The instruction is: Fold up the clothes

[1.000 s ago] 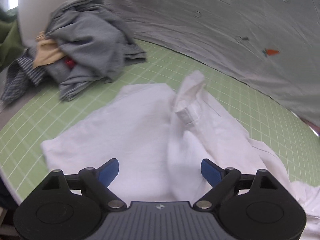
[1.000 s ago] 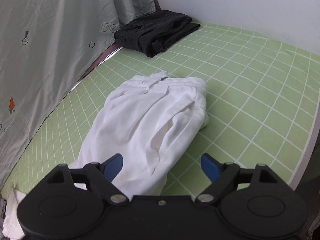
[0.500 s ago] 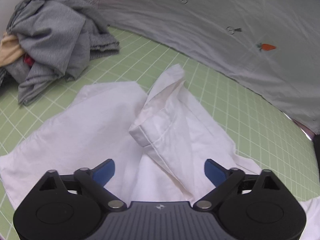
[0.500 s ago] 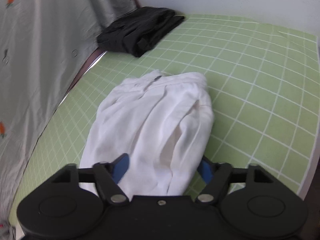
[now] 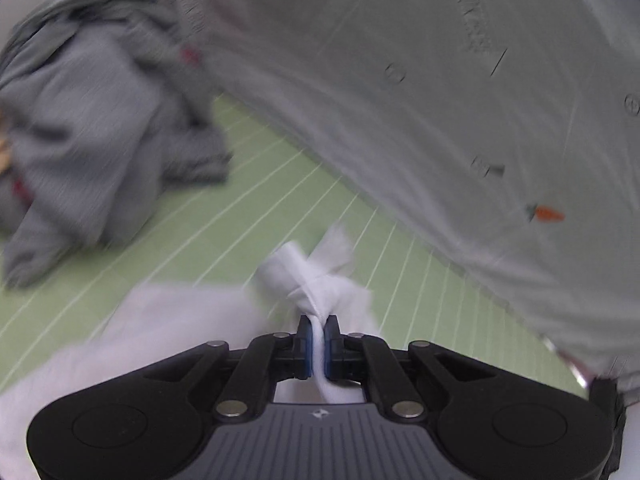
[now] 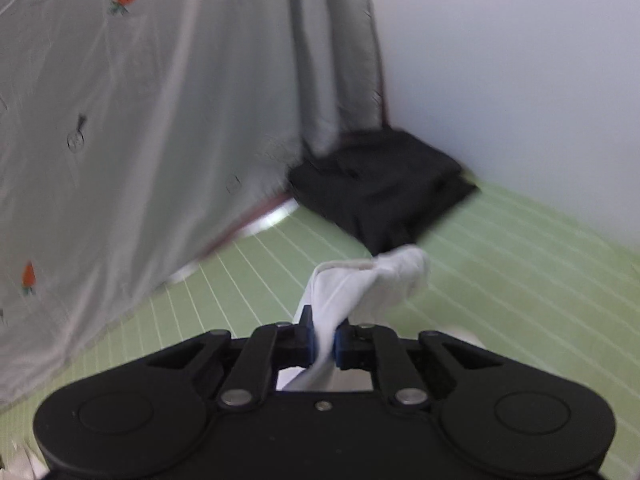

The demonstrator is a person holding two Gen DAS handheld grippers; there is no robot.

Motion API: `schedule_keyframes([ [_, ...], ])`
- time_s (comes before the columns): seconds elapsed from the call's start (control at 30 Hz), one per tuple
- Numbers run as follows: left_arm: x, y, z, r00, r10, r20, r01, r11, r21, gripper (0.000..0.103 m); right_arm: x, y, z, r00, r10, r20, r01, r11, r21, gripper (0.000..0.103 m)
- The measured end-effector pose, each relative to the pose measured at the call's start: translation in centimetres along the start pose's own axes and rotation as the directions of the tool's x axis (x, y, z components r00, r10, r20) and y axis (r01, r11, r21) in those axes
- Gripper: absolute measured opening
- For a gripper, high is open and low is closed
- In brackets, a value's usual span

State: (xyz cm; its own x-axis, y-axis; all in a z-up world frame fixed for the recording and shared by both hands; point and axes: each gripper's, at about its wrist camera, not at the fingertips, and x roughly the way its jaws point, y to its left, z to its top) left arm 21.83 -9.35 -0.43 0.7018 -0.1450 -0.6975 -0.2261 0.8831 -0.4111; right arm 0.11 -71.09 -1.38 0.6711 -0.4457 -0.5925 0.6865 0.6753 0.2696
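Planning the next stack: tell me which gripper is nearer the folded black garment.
Right. The right gripper, clamping white cloth, faces the folded black garment just ahead; the left gripper's view shows no black garment.

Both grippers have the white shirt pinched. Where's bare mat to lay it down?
Bare mat lies between the grey pile, the curtain and the white shirt; more right of the black stack. The grey pile's corner is crowded.
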Motion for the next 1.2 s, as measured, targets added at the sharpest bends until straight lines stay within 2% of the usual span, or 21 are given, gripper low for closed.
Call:
schedule_keyframes([
  [0.07,1.8,-1.8,3.2,0.997,-0.016,0.070,0.016,1.000,0.001,0.006,2.4,2.5,3.0,0.998,0.048,0.045,-0.048,0.999,0.009,0.009],
  [0.13,3.1,-3.8,6.2,0.988,-0.016,0.156,0.014,1.000,0.015,0.013,4.8,5.1,5.7,0.991,0.107,0.082,-0.109,0.994,0.024,0.011],
  [0.17,3.8,-4.8,7.7,0.980,-0.016,0.198,0.012,1.000,0.021,0.013,6.0,6.4,7.0,0.986,0.136,0.101,-0.140,0.990,0.030,0.018],
  [0.2,3.9,-5.3,8.3,0.975,-0.012,0.222,0.005,1.000,0.030,0.027,7.2,7.7,8.3,0.979,0.165,0.120,-0.170,0.985,0.036,0.027],
  [0.23,3.9,-5.7,8.8,0.970,-0.006,0.242,-0.003,0.999,0.038,0.053,7.2,8.7,8.4,0.972,0.173,0.156,-0.179,0.984,0.023,0.059],
  [0.27,4.0,-6.1,9.3,0.965,-0.001,0.261,-0.011,0.999,0.047,0.069,7.3,9.6,8.5,0.965,0.181,0.192,-0.186,0.982,0.010,0.084],
  [0.3,3.9,-5.7,8.7,0.963,0.008,0.270,-0.024,0.998,0.054,0.088,7.0,10.2,7.9,0.965,0.172,0.197,-0.170,0.985,-0.024,0.088],
  [0.33,3.8,-5.1,8.0,0.961,0.019,0.276,-0.037,0.997,0.060,0.090,6.8,10.8,7.2,0.966,0.162,0.203,-0.153,0.986,-0.059,0.088],
  [0.43,4.4,-2.1,4.5,0.980,0.114,0.161,-0.132,0.986,0.105,0.090,7.1,10.6,2.8,0.988,0.116,0.100,-0.096,0.978,-0.186,0.088],
  [0.47,4.5,-0.9,3.0,0.978,0.161,0.130,-0.177,0.977,0.122,0.090,7.2,10.0,1.0,0.995,0.087,0.051,-0.075,0.974,-0.213,0.088],
  [0.57,3.8,3.1,-1.3,0.951,0.305,0.055,-0.310,0.937,0.161,0.089,7.3,8.0,-4.1,0.996,0.004,-0.084,-0.027,0.960,-0.280,0.088],
  [0.67,2.5,6.4,-4.6,0.926,0.377,-0.009,-0.370,0.912,0.176,0.089,6.3,5.8,-7.9,0.982,-0.045,-0.181,-0.008,0.961,-0.278,0.088],
  [0.83,2.0,9.4,-7.4,0.905,0.419,-0.071,-0.394,0.890,0.228,0.090,4.4,4.2,-12.0,0.957,-0.091,-0.274,0.019,0.966,-0.256,0.088],
  [1.03,3.2,9.9,-9.0,0.913,0.401,-0.078,-0.371,0.893,0.253,0.101,2.8,4.7,-13.4,0.953,-0.090,-0.289,0.003,0.958,-0.286,0.088],
  [1.17,3.5,9.6,-9.6,0.907,0.417,-0.054,-0.389,0.882,0.268,0.100,2.1,5.3,-13.2,0.955,-0.083,-0.286,-0.001,0.959,-0.282,0.089],
  [1.2,3.3,9.8,-9.6,0.907,0.419,-0.046,-0.395,0.883,0.255,0.092,1.8,5.4,-13.2,0.955,-0.082,-0.285,-0.003,0.959,-0.285,0.089],
])
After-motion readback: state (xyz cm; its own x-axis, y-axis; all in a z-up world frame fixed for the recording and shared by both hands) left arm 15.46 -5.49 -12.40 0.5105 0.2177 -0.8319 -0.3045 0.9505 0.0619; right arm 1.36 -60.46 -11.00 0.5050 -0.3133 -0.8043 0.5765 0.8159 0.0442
